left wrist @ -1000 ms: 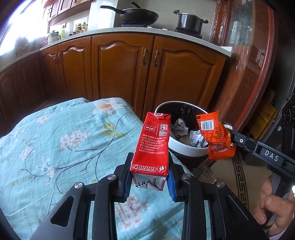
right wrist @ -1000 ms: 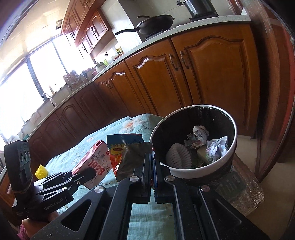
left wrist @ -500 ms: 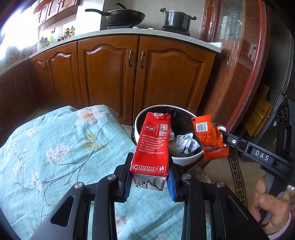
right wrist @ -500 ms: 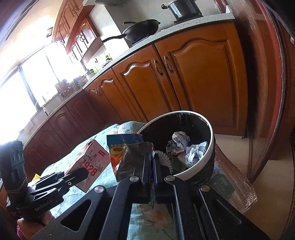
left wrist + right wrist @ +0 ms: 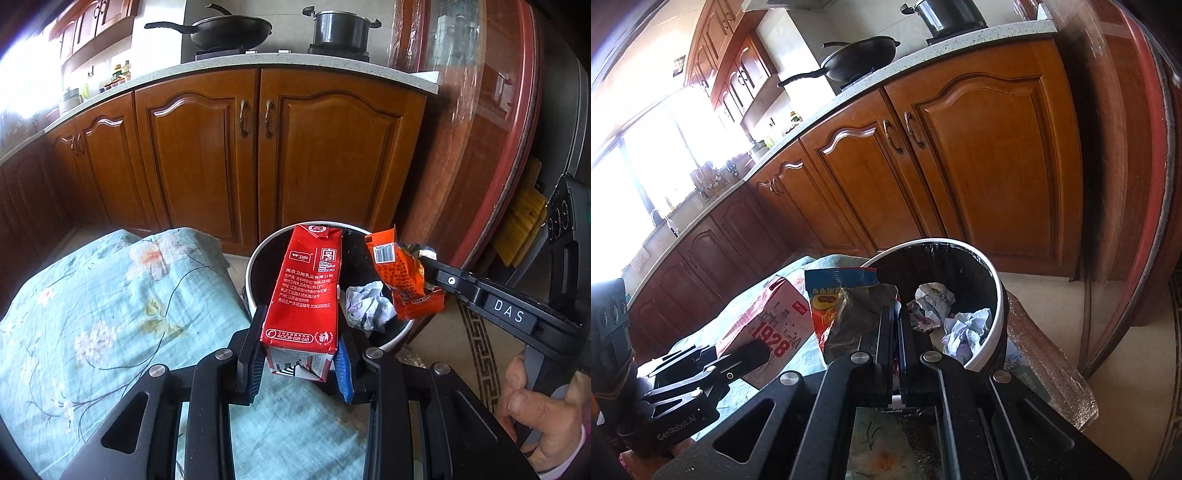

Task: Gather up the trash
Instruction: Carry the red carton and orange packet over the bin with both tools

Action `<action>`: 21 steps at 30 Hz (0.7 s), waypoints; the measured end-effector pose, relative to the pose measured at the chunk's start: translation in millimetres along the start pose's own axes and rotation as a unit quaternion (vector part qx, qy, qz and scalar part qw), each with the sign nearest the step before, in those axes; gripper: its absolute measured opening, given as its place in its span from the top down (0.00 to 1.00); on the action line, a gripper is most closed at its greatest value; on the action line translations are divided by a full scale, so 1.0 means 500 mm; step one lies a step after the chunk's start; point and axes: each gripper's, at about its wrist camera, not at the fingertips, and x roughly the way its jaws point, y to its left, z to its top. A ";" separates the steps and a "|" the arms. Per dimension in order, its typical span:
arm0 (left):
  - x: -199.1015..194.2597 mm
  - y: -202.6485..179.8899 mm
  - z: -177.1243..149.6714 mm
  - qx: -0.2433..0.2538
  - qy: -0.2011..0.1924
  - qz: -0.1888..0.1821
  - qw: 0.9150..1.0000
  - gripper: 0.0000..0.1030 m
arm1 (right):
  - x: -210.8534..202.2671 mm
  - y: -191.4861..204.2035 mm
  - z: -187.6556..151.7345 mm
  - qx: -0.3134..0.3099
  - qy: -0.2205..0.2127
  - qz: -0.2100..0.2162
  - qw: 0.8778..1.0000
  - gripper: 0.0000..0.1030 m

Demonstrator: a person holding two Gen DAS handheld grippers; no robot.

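Note:
My left gripper [image 5: 301,350] is shut on a red milk carton [image 5: 308,288] and holds it upright over the near rim of the white trash bin [image 5: 255,258]. My right gripper [image 5: 897,314] is shut on an orange snack wrapper [image 5: 846,310], which also shows in the left wrist view [image 5: 404,278], held over the bin's right side. The bin [image 5: 993,317] has a black liner and holds crumpled paper [image 5: 365,304]. The carton also shows in the right wrist view [image 5: 768,328].
A table with a floral teal cloth [image 5: 92,314] lies at the left of the bin. Wooden kitchen cabinets [image 5: 258,147] stand behind it. A dark red glass-fronted cabinet [image 5: 480,129] is at the right. A plastic-wrapped packet [image 5: 1049,365] lies beside the bin.
Both grippers have moved toward the bin with their loads. The carton and the wrapper now hang over the bin's opening instead of beside it.

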 end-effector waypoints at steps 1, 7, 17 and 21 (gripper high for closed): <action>0.006 -0.004 0.004 0.001 0.000 0.001 1.000 0.71 | 0.004 -0.002 0.003 0.001 0.002 0.000 1.000 0.99; 0.043 -0.017 0.023 0.006 0.011 0.002 1.000 0.71 | 0.021 -0.011 0.017 0.002 0.005 -0.004 1.000 0.99; 0.113 -0.026 0.053 0.004 0.036 0.004 0.999 0.71 | 0.056 -0.026 0.032 0.005 0.017 -0.010 1.000 0.99; 0.133 -0.028 0.065 0.010 0.041 0.006 0.999 0.70 | 0.066 -0.032 0.036 0.008 0.023 -0.010 1.000 0.99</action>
